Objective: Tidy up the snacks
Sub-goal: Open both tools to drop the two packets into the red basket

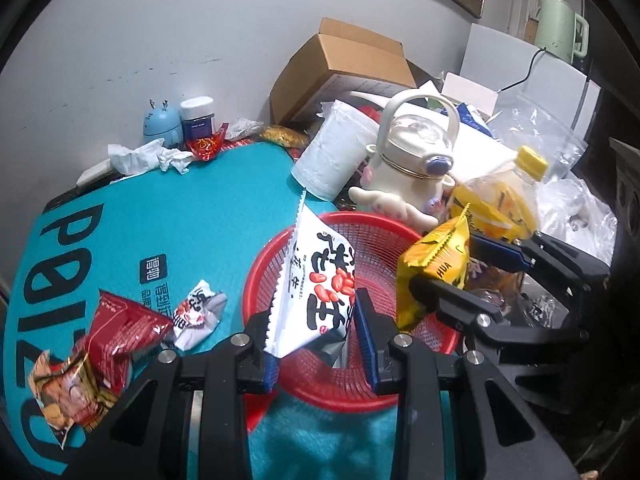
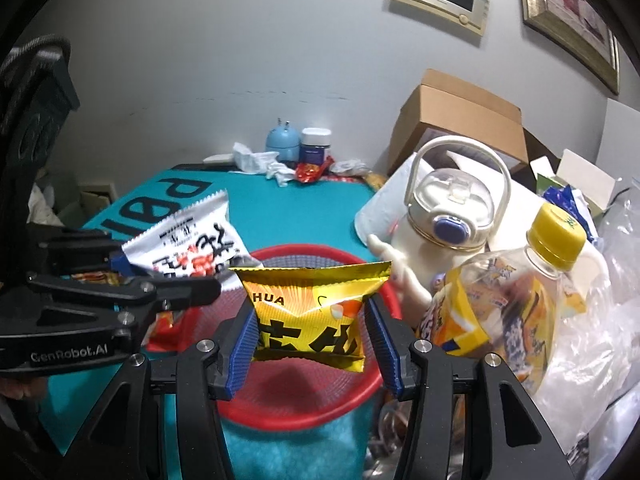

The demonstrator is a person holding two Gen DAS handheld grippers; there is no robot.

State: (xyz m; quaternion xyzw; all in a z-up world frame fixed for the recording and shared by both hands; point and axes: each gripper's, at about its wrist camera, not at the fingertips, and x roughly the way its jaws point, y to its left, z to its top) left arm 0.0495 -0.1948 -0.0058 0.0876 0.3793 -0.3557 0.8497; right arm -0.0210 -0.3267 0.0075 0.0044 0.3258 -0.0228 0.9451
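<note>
Here: left gripper [image 1: 320, 336] closed partway onto white peanut packet [image 1: 316, 288], blue pads pressing its lower sides, packet standing upright with serrated edge up. Directly beyond and beneath the fingers, red mesh basket [image 1: 360, 396] on teal mat [image 1: 192, 208]; packet held above basket interior, not touching the mesh so far as visible. To the right of left gripper, right gripper [image 1: 464, 268] seen side-on, clamped on yellow packet [image 1: 438, 268], also over basket rim. To the left of left gripper, on the mat: small crumpled white packet [image 1: 200, 314], red packet [image 1: 120, 328] just beside it, orange-printed packet [image 1: 68, 392] nearest the lens, overlapping the red one.

From right wrist view: right gripper [image 2: 312, 336] closed partway on yellow packet [image 2: 312, 316], pads against both its sides, packet upright, "HUA" legible. Red mesh basket [image 2: 304, 412] below and ahead of fingers. Left gripper [image 2: 132, 276] entering from the left, white peanut packet [image 2: 192, 248] in its grip, tilted, near yellow packet but apart from it.

Ahead-right of right gripper: cream bottle with handle [image 2: 452, 208] and yellow-capped drink bottle [image 2: 516, 296], just outside basket rim. Farther ahead: paper roll [image 1: 332, 156], cardboard box [image 1: 348, 64], blue round gadget [image 1: 160, 122], dark jar with white lid [image 1: 198, 116], crumpled tissue [image 1: 144, 156], red wrapper [image 1: 206, 144] by the wall. Green kettle [image 1: 560, 28] far right, well apart.
</note>
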